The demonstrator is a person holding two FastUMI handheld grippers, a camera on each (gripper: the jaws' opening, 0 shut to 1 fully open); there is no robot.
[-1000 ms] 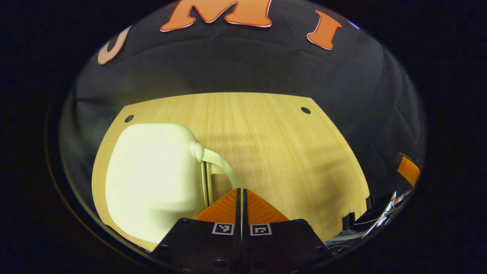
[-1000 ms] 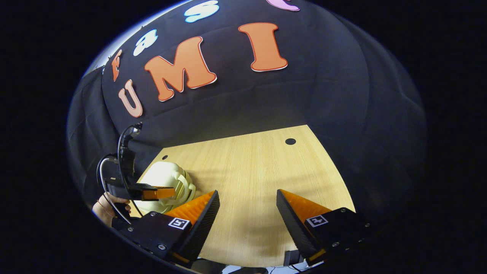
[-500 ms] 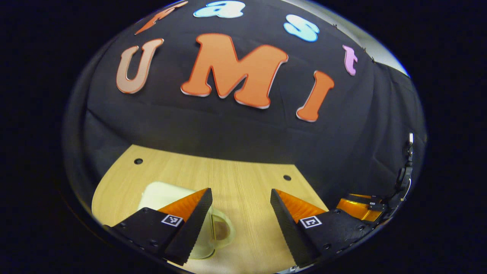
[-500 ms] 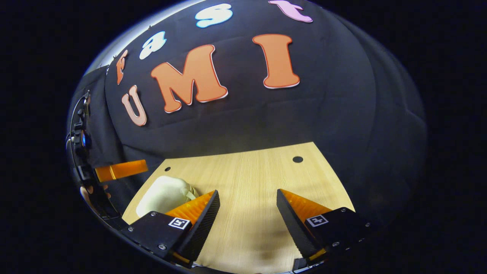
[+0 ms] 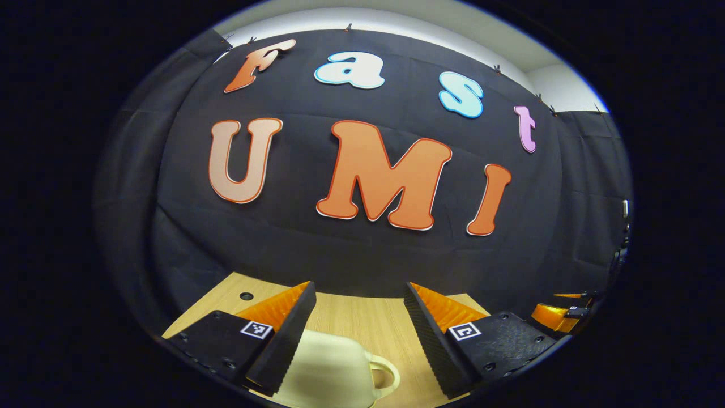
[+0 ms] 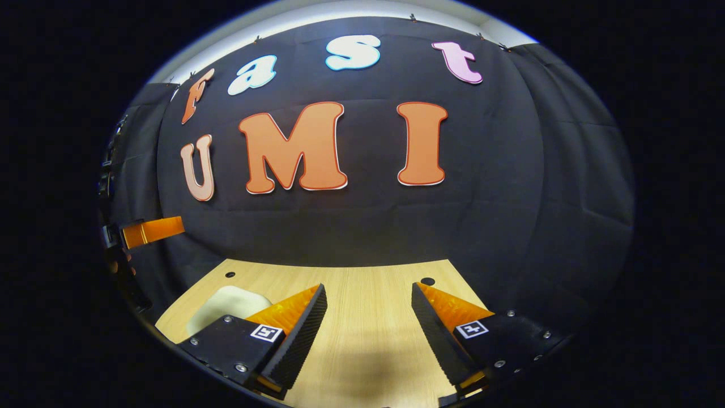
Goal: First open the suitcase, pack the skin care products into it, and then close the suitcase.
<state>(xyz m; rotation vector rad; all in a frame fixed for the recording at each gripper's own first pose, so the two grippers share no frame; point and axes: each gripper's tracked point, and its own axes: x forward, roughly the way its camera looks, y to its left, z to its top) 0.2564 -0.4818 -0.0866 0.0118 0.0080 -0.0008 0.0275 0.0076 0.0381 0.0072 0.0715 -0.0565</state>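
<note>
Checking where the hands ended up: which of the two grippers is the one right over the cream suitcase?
The left gripper: the suitcase and its handle lie directly below its open fingers. The right gripper hangs over bare table, suitcase off to its left.

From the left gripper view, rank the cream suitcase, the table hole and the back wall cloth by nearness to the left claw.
1. Cream suitcase: lying on the table right by the open left claw, low in view.
2. Table hole: far left, near the table's back edge.
3. Back wall cloth: beyond the table.
</note>
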